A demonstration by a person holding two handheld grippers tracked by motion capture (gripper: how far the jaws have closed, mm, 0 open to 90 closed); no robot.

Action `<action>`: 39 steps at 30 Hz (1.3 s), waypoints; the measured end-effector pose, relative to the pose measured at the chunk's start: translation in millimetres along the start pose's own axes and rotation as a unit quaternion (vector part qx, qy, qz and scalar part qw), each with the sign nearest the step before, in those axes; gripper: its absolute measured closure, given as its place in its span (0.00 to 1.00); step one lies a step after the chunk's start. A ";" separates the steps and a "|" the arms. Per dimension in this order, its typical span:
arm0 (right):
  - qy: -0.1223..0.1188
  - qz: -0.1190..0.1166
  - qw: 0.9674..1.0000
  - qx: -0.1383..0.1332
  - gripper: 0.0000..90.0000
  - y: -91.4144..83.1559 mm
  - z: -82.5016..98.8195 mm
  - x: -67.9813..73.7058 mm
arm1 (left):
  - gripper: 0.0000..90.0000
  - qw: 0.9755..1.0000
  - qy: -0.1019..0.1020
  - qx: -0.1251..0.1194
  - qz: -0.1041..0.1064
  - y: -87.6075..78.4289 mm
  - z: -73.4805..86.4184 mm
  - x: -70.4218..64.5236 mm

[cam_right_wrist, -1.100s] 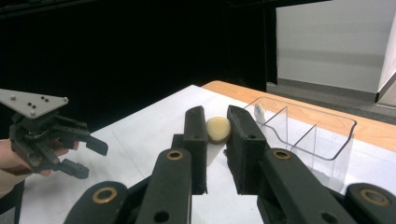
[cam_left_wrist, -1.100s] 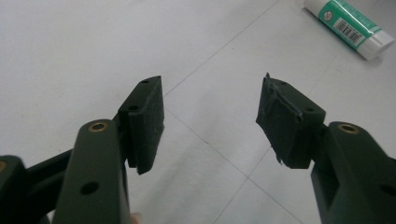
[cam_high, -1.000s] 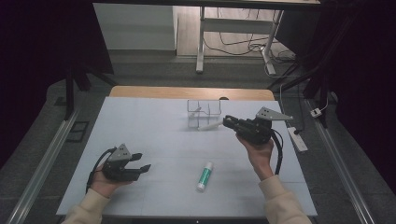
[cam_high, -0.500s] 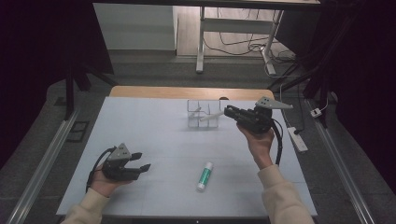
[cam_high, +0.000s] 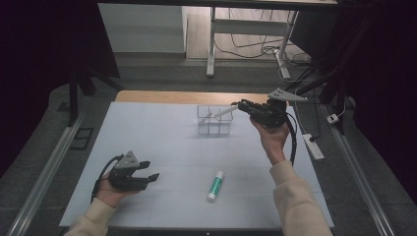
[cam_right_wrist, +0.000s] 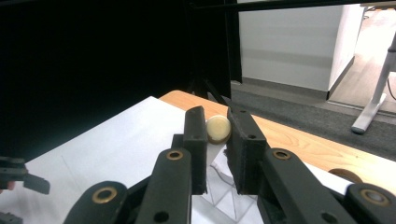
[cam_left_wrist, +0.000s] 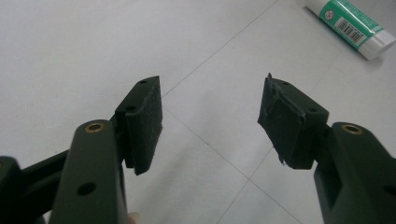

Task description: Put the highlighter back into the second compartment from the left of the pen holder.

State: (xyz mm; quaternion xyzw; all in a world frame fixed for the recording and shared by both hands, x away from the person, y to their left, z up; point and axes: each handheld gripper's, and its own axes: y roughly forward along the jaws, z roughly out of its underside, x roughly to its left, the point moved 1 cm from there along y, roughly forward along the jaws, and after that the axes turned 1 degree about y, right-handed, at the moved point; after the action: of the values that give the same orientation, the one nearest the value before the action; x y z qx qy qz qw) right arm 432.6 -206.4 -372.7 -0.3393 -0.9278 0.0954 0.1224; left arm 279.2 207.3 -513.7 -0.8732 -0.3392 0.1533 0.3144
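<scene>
My right gripper point(cam_high: 244, 106) is raised over the back right of the white mat, shut on a slim white stick point(cam_high: 221, 112) that slants down to the left. The stick's low end lies over a clear compartment box point(cam_high: 214, 120). In the right gripper view the stick's round cream end point(cam_right_wrist: 218, 129) sits between the jaws of the right gripper point(cam_right_wrist: 216, 116). My left gripper point(cam_high: 150, 171) rests at the front left, open with nothing between its pads point(cam_left_wrist: 144, 116). A green and white glue stick point(cam_high: 215, 186) lies on the mat between the hands, and shows again as the glue stick point(cam_left_wrist: 350, 28) at the upper right of the left gripper view.
The white mat point(cam_high: 162, 142) covers a wooden table whose back edge point(cam_high: 187, 97) shows behind the box. A white power strip point(cam_high: 313, 146) lies off the mat's right side. Desk legs and cables stand on the floor beyond.
My right hand has risen and moved away toward the back with the stick, whose low end now lies over the clear box. The left hand has stayed put.
</scene>
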 end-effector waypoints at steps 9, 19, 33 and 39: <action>-0.005 0.022 1.000 0.010 0.86 14.5 -5.3 -4.0 | 0.43 1.000 -0.001 0.001 0.001 0.5 0.1 0.5; -0.006 0.038 0.999 0.022 0.86 30.0 -8.4 -10.5 | 0.43 1.000 0.000 0.003 0.004 1.2 0.2 1.1; 0.007 0.048 0.997 0.052 0.86 53.9 0.5 -20.9 | 0.43 1.000 -0.002 0.004 0.004 1.4 0.9 2.5; 0.005 0.047 0.996 0.070 0.83 68.5 6.0 -22.5 | 0.43 1.000 0.000 0.006 0.004 2.1 1.3 2.2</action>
State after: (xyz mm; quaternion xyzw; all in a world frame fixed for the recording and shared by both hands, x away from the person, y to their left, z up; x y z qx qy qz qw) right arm 489.0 -170.2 -399.8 -0.3737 -0.9011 0.1643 0.1463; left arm 281.2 208.2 -516.2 -0.8724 -0.3353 0.1569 0.3192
